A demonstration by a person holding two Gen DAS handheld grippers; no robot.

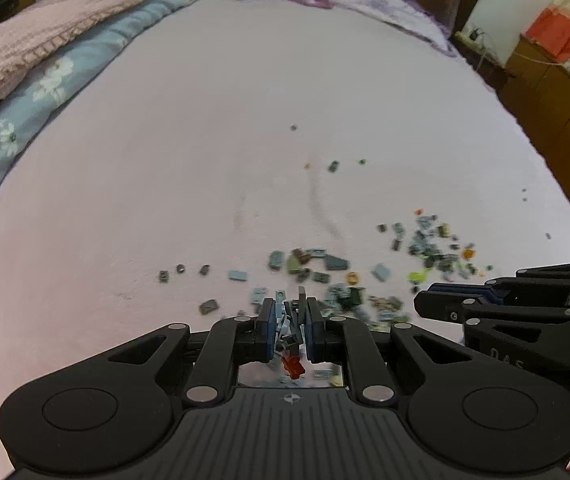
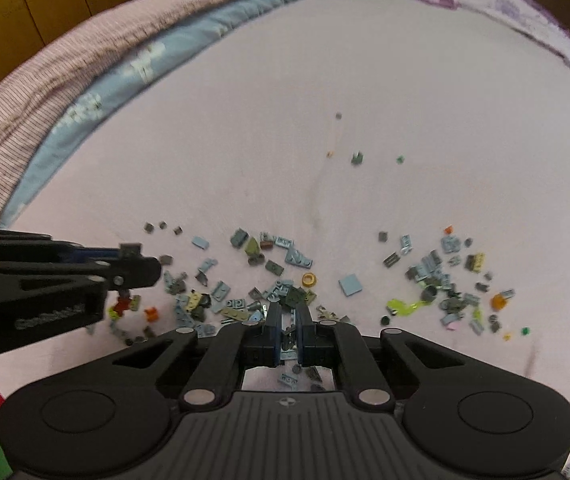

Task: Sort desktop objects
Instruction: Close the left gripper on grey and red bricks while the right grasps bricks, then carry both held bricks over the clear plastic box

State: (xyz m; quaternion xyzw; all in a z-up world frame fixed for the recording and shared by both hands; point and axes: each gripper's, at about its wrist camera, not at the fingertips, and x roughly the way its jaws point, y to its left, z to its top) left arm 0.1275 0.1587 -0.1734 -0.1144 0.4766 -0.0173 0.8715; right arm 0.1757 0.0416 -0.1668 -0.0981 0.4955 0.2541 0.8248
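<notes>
My left gripper [image 1: 290,330] is clamped on a small bunch of toy brick pieces [image 1: 289,336], grey and pale blue, with a red piece [image 1: 293,366] hanging at the bottom of the bunch. My right gripper [image 2: 288,334] has its jaws drawn nearly together; a few small pale bits sit between the pads, but I cannot tell whether they are pinched or just lying on the sheet behind. The main scatter of bricks [image 2: 285,280] lies on the pink bedsheet [image 2: 245,140], from nine o'clock round to three o'clock of my right fingers, with a lime-green piece [image 2: 403,306] at two o'clock. I judge this the pick-up step. Next I need a clear spot to drop each handful apart.
</notes>
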